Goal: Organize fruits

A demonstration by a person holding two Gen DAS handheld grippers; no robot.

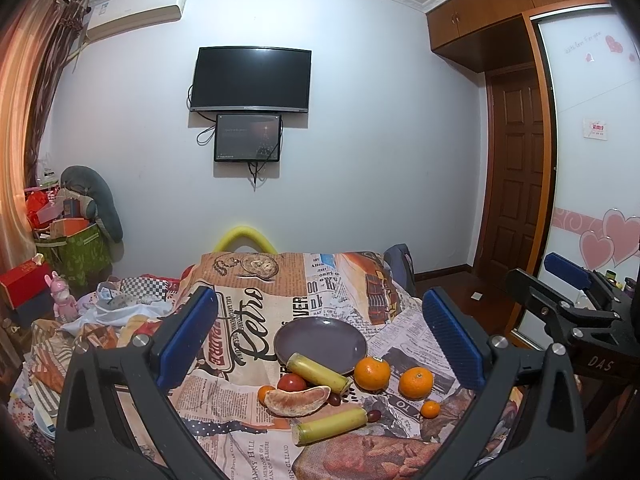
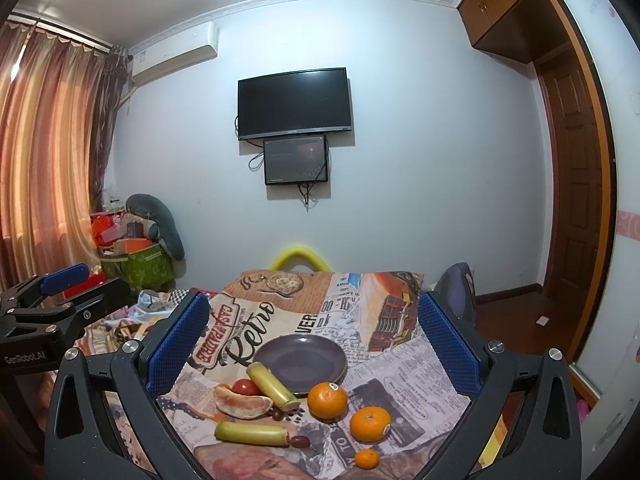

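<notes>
**Fruit waits by the plate**

From the left wrist camera, the left gripper [image 1: 320, 328] hangs above the desk with its blue fingers [image 1: 188, 336] spread wide and nothing between them. A cloth printed like old newspapers [image 1: 240, 408] covers the desk. A dark plate [image 1: 320, 338] sits on the cloth. One banana piece [image 1: 318, 372] leans on the near rim of the plate. A tomato [image 1: 291, 383] lies just left of it. A peeled pomelo slice [image 1: 298, 401] lies in front of them, and a second banana piece [image 1: 332, 426] lies nearer the camera. Two big oranges [image 1: 372, 373] sit to the right, with a tiny orange [image 1: 430, 409] near them. The right gripper [image 1: 560, 300] shows at the right edge.

From the right wrist camera, the right gripper [image 2: 314, 340] also has its fingers [image 2: 448, 344] wide apart, holding nothing. The same plate [image 2: 300, 362] and fruit lie below. A small grape [image 2: 301, 441] touches the end of the near banana piece [image 2: 252, 433].
</notes>
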